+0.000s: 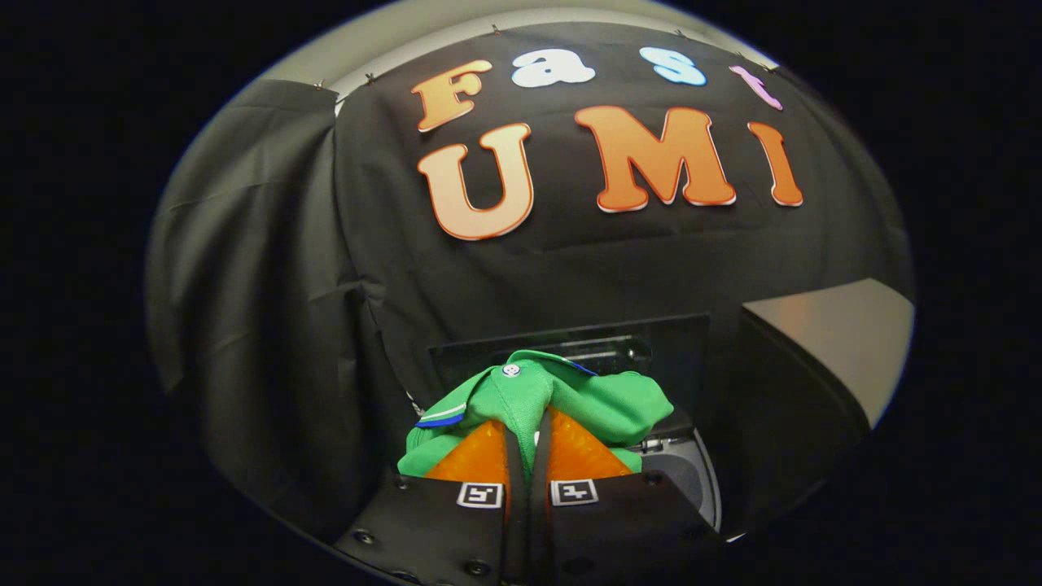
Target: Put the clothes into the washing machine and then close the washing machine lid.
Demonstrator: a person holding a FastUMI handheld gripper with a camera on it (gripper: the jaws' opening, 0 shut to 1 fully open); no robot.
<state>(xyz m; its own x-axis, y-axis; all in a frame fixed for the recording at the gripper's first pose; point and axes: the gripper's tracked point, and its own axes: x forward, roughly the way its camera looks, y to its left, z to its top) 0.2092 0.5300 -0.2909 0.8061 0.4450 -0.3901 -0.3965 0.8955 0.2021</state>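
A green garment (pixel 570 399) with a white button and a blue-and-white striped hem is bunched up over my fingers. My gripper (pixel 527 431) is shut on a fold of it, with the cloth pinched between both fingers. Just beyond the garment the washing machine's dark glass lid (pixel 651 350) stands raised upright. Below and to the right of my fingers part of the machine's round grey opening (pixel 692 480) shows. The garment hangs above that opening and hides most of it.
Black cloth walls close in behind the machine and on the left. To the right of the machine stands a dark box or counter with a pale top (pixel 847 334).
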